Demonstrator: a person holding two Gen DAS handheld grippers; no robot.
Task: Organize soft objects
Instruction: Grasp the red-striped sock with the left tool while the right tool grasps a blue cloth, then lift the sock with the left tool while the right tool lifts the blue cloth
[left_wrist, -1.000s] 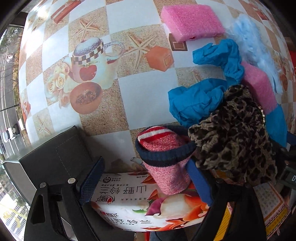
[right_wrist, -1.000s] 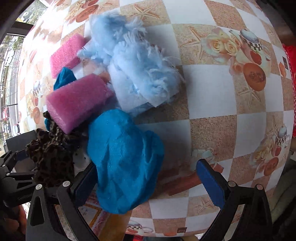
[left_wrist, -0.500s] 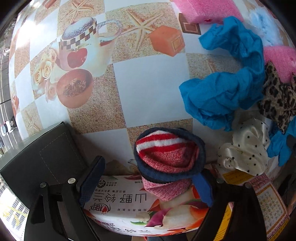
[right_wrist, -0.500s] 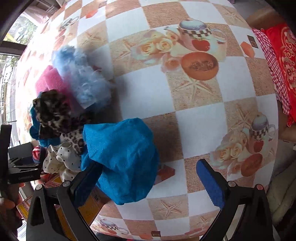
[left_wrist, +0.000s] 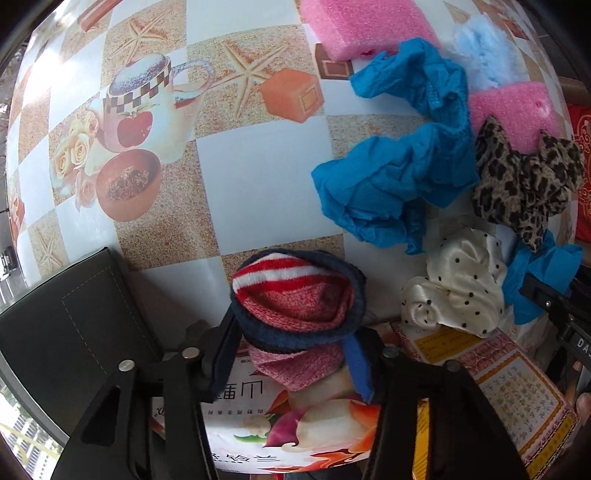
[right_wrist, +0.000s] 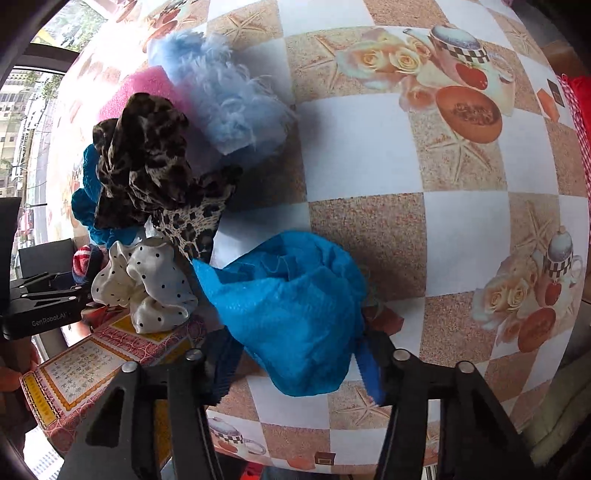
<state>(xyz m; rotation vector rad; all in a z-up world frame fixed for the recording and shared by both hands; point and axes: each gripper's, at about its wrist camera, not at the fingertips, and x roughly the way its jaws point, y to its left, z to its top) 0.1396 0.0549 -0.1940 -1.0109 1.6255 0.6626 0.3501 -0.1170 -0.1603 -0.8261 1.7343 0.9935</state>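
Observation:
My left gripper (left_wrist: 291, 354) is shut on a rolled red, white and navy knit sock (left_wrist: 295, 295), above a printed carton (left_wrist: 314, 435). My right gripper (right_wrist: 295, 354) is shut on a crumpled blue cloth (right_wrist: 295, 317) above the table edge. On the table lie another blue cloth (left_wrist: 399, 177), a leopard-print scrunchie (left_wrist: 524, 184) (right_wrist: 147, 155), a cream polka-dot scrunchie (left_wrist: 458, 291) (right_wrist: 147, 288), two pink foam blocks (left_wrist: 362, 26) (left_wrist: 513, 107) and a light-blue fluffy piece (right_wrist: 225, 96).
A black box (left_wrist: 66, 325) stands at the left by the table edge. A red and yellow patterned box (right_wrist: 81, 365) lies under the polka-dot scrunchie. The checked tablecloth (right_wrist: 461, 221) stretches to the right. A red cushion (right_wrist: 580, 85) lies beyond the table.
Both grippers have closed, the left on the sock and the right on the blue cloth. The leopard scrunchie, earlier near the sock, now lies farther right on the pile.

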